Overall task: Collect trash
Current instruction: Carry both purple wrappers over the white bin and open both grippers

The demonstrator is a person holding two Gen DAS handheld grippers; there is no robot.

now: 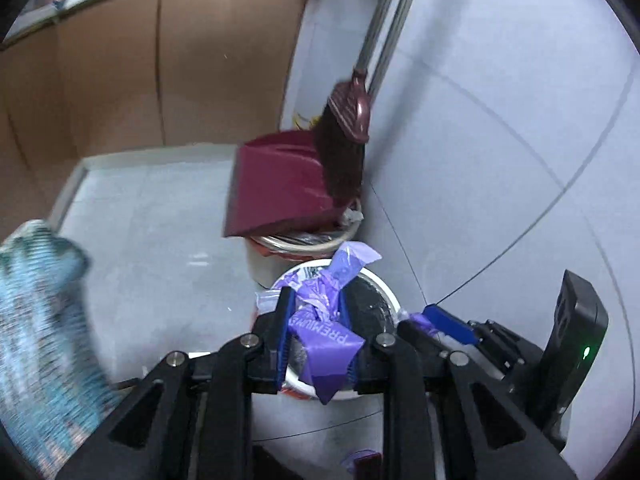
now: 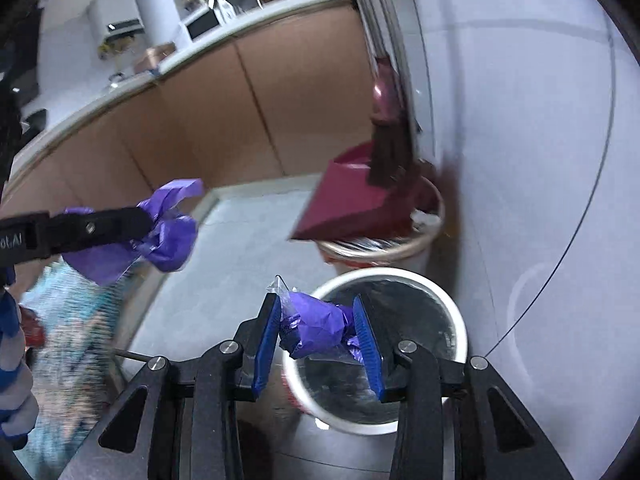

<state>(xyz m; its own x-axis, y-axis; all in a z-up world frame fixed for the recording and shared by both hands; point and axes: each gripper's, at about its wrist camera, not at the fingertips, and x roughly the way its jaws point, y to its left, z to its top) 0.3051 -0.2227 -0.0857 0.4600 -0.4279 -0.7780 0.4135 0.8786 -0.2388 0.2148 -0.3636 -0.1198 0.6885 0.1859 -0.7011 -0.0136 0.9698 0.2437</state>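
Over the white bin [image 2: 456, 320] both pieces of trash are held, ready for a drop. A crumpled purple wrapper [image 2: 316, 326] is pinched between the blue fingers [image 2: 266, 344] of the right gripper [image 2: 316, 340], directly above the bin's open mouth, so a release should land it inside. A second purple wrapper [image 1: 324, 320], printed "PREMIUM", is clamped by the left gripper [image 1: 316, 328]; in the left wrist view it sits over the same bin's rim [image 1: 390, 292], while in the right wrist view it is seen off to the left, near the bin but not clearly above the opening. Judged from that, the left piece needs carrying further over before letting go.

The bin is lined with a dark bag; contents cannot be made out beyond dark sheen and blur. Just behind it, touching or nearly so, a second white bin [image 1: 260, 264] with a red band stands against the wall; a maroon dustpan [image 1: 280, 184] rests tilted on its rim, with a dark broom [image 1: 344, 132] leaning on the wall above it. Some pale scrap is visible at that rim, hard to identify.

Both bins stand on a grey tiled floor [image 1: 160, 220] in a corner, brown cabinets [image 1: 120, 72] behind. A patterned blue-teal sleeve [image 1: 36, 320] is seen at the left edge, blurred.

Risk, as judged: light wrappers may cling to the fingers or drift past the rim.
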